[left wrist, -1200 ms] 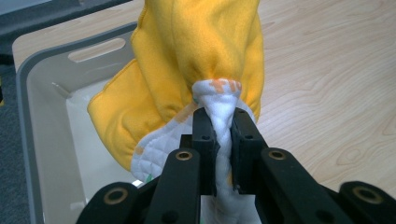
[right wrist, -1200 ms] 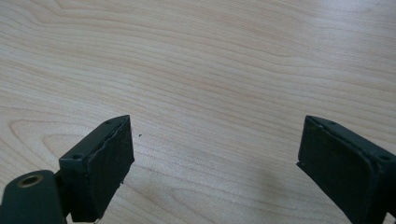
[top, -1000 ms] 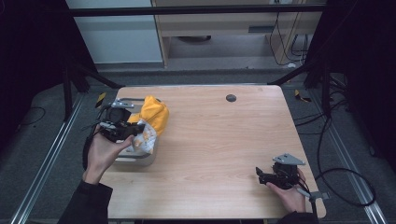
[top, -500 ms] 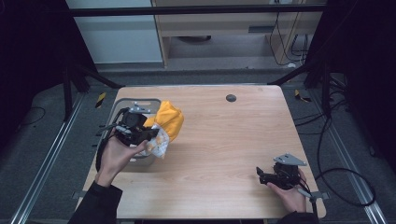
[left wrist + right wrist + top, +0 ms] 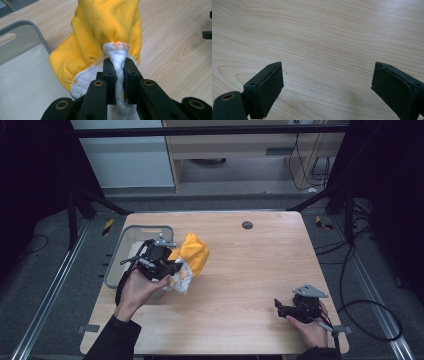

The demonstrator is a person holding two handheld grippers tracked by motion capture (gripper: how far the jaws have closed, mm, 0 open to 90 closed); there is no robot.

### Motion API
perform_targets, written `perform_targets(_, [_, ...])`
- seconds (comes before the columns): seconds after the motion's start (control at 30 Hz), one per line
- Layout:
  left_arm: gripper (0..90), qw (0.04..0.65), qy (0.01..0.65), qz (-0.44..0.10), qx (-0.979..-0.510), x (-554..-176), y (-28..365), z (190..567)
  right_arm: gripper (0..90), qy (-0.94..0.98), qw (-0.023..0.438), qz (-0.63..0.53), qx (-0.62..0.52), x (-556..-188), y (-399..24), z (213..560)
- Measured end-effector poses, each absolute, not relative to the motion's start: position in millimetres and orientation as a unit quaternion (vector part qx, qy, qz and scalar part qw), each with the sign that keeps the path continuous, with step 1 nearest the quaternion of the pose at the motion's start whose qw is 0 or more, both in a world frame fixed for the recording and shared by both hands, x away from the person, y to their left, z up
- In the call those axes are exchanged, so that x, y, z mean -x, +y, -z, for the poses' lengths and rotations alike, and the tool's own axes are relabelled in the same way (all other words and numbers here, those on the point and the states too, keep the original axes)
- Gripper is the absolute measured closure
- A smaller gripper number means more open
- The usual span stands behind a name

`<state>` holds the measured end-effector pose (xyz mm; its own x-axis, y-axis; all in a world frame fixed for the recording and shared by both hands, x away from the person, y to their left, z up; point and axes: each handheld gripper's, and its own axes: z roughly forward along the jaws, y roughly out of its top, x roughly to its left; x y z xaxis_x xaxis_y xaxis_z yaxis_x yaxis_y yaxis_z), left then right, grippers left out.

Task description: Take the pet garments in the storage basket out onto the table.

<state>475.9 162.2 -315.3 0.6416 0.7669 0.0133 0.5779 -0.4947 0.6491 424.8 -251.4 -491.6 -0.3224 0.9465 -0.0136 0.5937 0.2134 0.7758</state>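
Two black handheld grippers, one in each of a person's hands. The left gripper [image 5: 172, 265] is black metal with round brass-coloured pivot pins on its linkage arms, flat rectangular jaw pads and a small grey plate on top. The right gripper [image 5: 278, 306] is black too, topped by a grey three-cornered plate, with a black cable trailing behind. Its jaw pads are thick, matte blocks with worn edges. Both forearms wear dark sleeves.
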Motion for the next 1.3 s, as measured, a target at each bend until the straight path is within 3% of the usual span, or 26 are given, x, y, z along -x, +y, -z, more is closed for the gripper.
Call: perform_targets(1.3, [82.0, 0.297, 0.344, -0.099, -0.886, -483, 97, 370, 10.2, 0.734, 0.260, -0.345, -0.524, -425, -252, 492])
